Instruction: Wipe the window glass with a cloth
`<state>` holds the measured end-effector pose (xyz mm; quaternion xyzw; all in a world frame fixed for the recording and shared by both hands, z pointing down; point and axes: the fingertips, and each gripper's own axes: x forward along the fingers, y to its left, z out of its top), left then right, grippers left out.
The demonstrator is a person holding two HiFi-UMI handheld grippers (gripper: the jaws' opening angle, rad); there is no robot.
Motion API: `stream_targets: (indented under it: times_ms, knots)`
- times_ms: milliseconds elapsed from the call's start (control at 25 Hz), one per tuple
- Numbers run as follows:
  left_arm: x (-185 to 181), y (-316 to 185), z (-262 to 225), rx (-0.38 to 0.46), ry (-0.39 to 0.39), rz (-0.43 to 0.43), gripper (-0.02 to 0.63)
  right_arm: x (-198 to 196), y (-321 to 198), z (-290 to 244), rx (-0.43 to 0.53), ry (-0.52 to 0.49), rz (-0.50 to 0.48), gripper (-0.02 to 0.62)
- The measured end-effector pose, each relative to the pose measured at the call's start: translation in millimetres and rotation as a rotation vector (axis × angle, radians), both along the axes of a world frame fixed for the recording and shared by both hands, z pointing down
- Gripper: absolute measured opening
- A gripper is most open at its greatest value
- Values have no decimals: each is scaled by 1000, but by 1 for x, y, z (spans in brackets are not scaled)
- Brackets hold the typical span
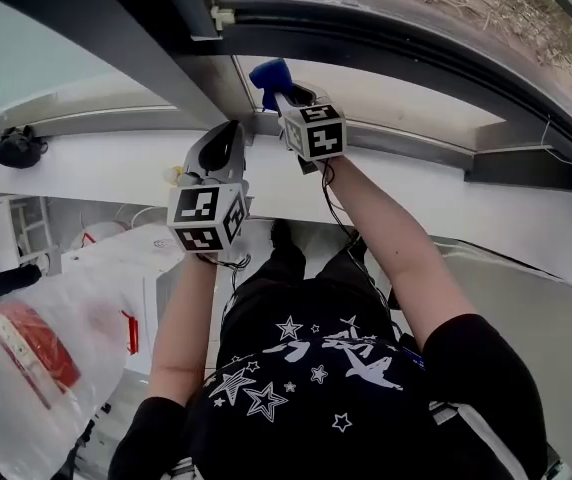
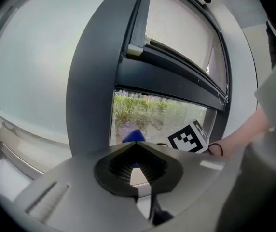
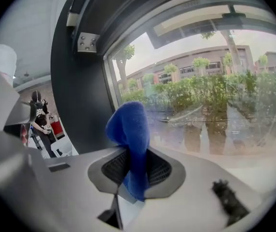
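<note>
Head view: your right claw point(image 1: 282, 92) is raised to the lower edge of the window glass point(image 1: 406, 103) and pinches a blue cloth point(image 1: 269, 74). Your left claw point(image 1: 228, 136) is just beside it, lower and to the left, over the white sill point(image 1: 106, 173).

Left gripper view: the jaws are together with nothing between them, and the left claw point(image 2: 137, 148) points at the dark window frame point(image 2: 89, 81). Beyond it, the cloth point(image 2: 134, 136) shows in front of the glass point(image 2: 157, 115).

Right gripper view: the right claw point(image 3: 135, 153) is closed on the cloth point(image 3: 130, 129), which bunches up above the jaws. Whether the cloth touches the glass point(image 3: 215, 105) cannot be told.
</note>
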<state>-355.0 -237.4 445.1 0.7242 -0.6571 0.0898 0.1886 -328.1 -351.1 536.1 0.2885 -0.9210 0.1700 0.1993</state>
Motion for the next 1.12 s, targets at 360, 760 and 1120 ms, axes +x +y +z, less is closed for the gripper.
stream_targets:
  times_ms: [360, 760, 1120]
  knots:
    - [75, -29, 3, -12, 5, 80, 6, 137, -30, -1, -9, 20, 183, 80]
    - [253, -68, 9, -40, 3, 223, 6, 373, -71, -4, -28, -6, 441, 78]
    - [419, -107, 8, -28, -8, 386, 6, 571, -107, 19, -50, -31, 661, 78]
